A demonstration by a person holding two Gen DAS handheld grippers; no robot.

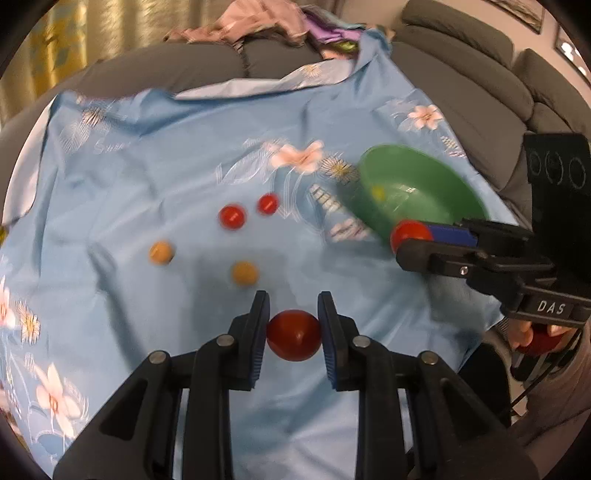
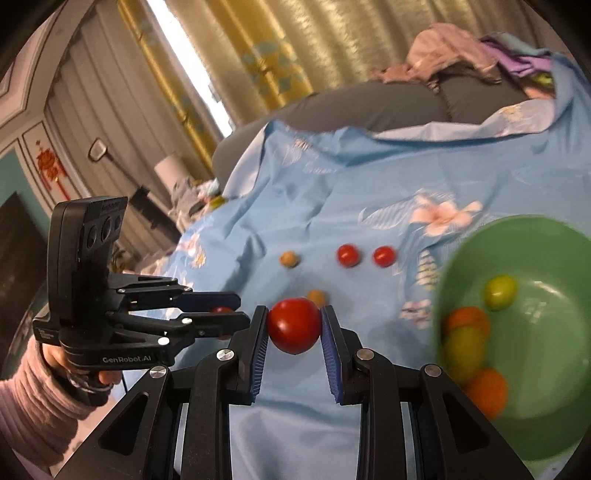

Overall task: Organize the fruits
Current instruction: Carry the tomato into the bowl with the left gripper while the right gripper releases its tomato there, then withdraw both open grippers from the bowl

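Two hand-held grippers each clamp a red tomato above a sofa draped in a pale blue floral sheet (image 1: pixel 184 147). The left hand-held gripper (image 1: pixel 293 325) grips a dark red tomato (image 1: pixel 293 334) between its blue-padded fingers (image 1: pixel 258 332), held over the sheet near the front edge. The right hand-held gripper (image 2: pixel 293 328) is closed on a brighter red tomato (image 2: pixel 294 325), held just left of the green bowl (image 2: pixel 554 406).

Four small fruits lie loose on the sheet: two red ones (image 1: pixel 232 217) (image 1: pixel 268 204) side by side, and two orange-tan ones (image 1: pixel 161 252) (image 1: pixel 244 273) nearer the grippers.

The left wrist view takes in the right hand-held gripper (image 1: pixel 410 236) from the side, its tomato (image 1: pixel 410 233) poised at the bowl's (image 1: pixel 424 184) near rim, and shows only one yellowish spot inside the bowl. The right wrist view looks down into the bowl and reveals what the other misses: a yellow-green fruit (image 2: pixel 499 291) apart from the others, plus two orange fruits (image 2: pixel 467 319) (image 2: pixel 485 391) and another yellow-green one (image 2: pixel 464 349) lined up along the bowl's left wall. It also shows the left hand-held gripper (image 2: pixel 236 317) side-on, held by a hand (image 2: pixel 107 376) in a pink ribbed sleeve, with gold curtains (image 2: pixel 295 44) behind. A heap of pink and purple cloth (image 1: pixel 266 22) sits on the sofa back.
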